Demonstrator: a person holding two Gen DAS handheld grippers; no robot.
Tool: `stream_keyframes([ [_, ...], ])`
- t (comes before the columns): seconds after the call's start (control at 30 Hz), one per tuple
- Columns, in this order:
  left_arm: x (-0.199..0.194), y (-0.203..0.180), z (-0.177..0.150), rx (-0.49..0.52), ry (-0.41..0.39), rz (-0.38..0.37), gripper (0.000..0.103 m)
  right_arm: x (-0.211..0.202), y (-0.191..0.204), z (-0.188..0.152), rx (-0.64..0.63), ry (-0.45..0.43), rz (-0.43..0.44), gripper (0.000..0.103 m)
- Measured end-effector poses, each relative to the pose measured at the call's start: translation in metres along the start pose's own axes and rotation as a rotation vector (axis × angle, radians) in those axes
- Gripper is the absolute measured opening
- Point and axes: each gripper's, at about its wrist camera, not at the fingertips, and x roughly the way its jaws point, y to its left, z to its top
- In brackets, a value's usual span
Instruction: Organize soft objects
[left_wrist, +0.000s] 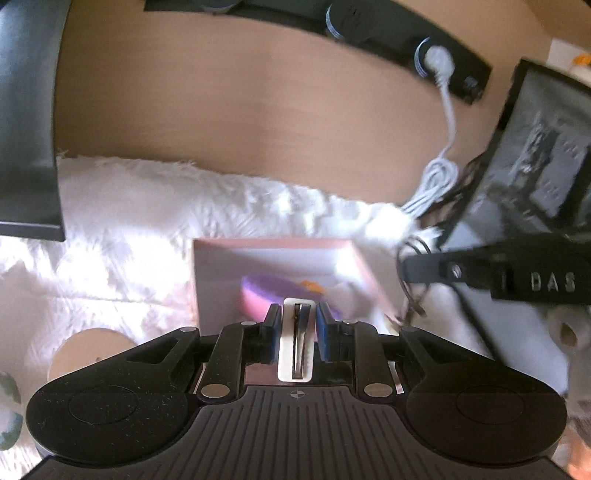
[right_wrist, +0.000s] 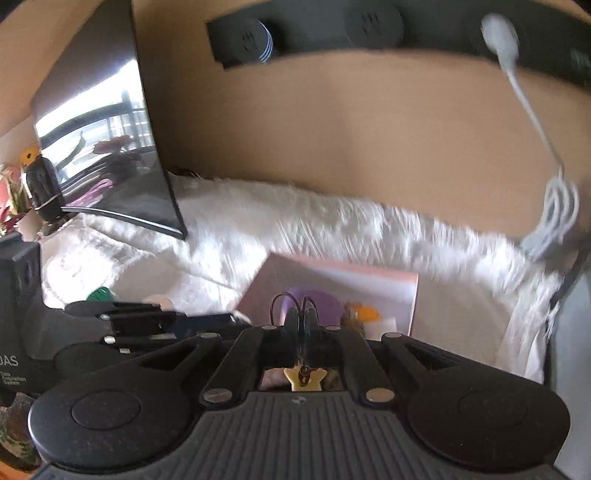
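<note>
An open pink box (left_wrist: 273, 245) lies on a white furry cloth (left_wrist: 129, 221), with a purple-and-pink round pad (left_wrist: 266, 291) and an orange bit (left_wrist: 312, 285) inside. My left gripper (left_wrist: 297, 312) hovers at the box's near edge, shut on a flat white clip (left_wrist: 297, 343) that has a dark metal strip. In the right wrist view the same box (right_wrist: 332, 275) lies just ahead. My right gripper (right_wrist: 302, 314) is shut on a thin dark elastic loop (right_wrist: 280, 301). A yellow star charm (right_wrist: 304, 376) hangs from the loop behind the fingers. Each gripper shows in the other's view.
A dark monitor (right_wrist: 110, 147) stands at the left on the cloth. A black power strip (left_wrist: 369, 33) on the wooden wall holds a white plug with a coiled cable (left_wrist: 436, 181). There is a dark framed panel (left_wrist: 535, 166) to the right, and a round wooden disc (left_wrist: 88, 350) at the near left.
</note>
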Motion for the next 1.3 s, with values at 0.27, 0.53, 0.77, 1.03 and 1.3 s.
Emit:
stream_keyframes([
  [0.27, 0.040, 0.005, -0.001, 0.032, -0.009, 0.082, 0.024, 0.066, -0.014, -0.043, 0.071, 0.118, -0.013, 0.007],
  [0.53, 0.024, -0.009, -0.006, 0.138, -0.066, 0.159, 0.024, 0.056, -0.024, -0.049, 0.106, 0.070, -0.049, 0.063],
  [0.77, -0.005, -0.019, -0.012, 0.172, -0.156, 0.161, 0.024, 0.028, -0.021, -0.047, 0.114, -0.030, -0.111, 0.079],
  [1.03, -0.064, -0.020, -0.064, 0.096, -0.238, 0.183, 0.024, 0.009, 0.016, -0.071, -0.026, -0.082, -0.147, 0.086],
  [1.3, -0.085, -0.013, -0.142, -0.050, -0.217, 0.270, 0.024, 0.012, 0.046, -0.109, -0.086, -0.072, -0.087, 0.094],
])
